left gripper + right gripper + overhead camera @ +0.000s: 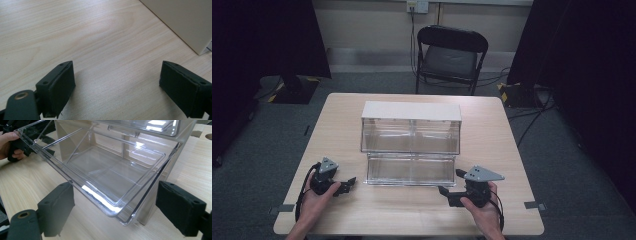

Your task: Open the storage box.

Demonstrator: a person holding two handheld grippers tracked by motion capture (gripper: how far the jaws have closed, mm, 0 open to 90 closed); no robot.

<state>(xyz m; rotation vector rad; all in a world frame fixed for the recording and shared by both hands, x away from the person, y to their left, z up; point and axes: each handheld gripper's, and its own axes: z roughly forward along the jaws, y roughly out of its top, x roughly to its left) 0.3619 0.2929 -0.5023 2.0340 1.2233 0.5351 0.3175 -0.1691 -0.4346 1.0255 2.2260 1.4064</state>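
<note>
Both tools gape empty beside the pulled-out clear drawer, right tool nearest.

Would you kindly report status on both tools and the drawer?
Left tool open, off the unit. Right tool open at the pulled-out clear plastic drawer. Nothing blocking.

Quick headcount: one worktop, light wood. One clear drawer unit sitting on it, with a white top, and it's got two drawers: one upper drawer pushed in, one lower drawer pulled out toward the person. Two grippers, left gripper and right gripper, each with two black jaws spread wide, and two hands holding them. Behind the worktop there's one black folding chair. One wall socket up top.
</note>
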